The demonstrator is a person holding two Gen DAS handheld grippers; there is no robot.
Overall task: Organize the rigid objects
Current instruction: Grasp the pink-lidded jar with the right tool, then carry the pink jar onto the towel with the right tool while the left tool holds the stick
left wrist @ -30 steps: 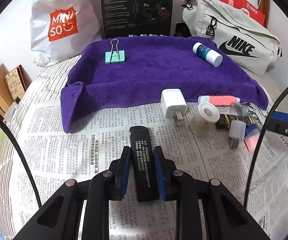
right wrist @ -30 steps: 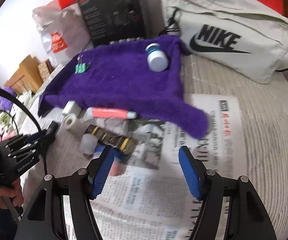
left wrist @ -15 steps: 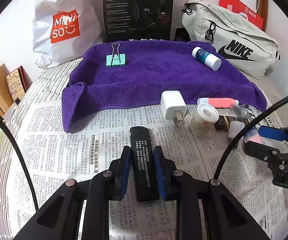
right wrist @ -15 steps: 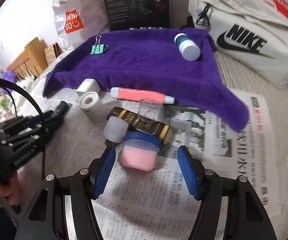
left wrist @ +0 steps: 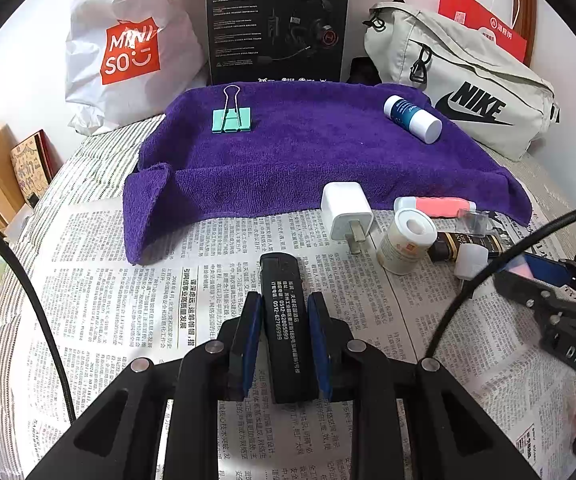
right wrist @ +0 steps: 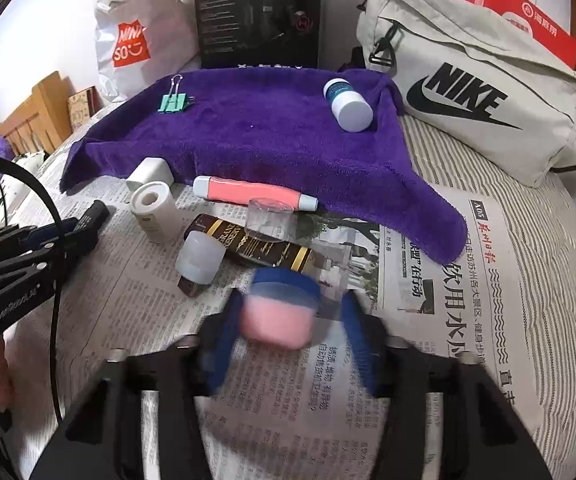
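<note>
Right gripper jaws closing around pink jar – likely light, rigid, slick; grab body below lid. Left gripper clamps black lighter.

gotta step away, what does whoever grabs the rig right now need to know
Left gripper: shut on the black lighter, above the newspaper.
Right gripper: jaws closing around the pink jar; blurred, grip not confirmed.
Done: clip and blue bottle lie on the purple towel.
Left: charger, tape roll, pink tube and dark tube lie on the paper.
</note>
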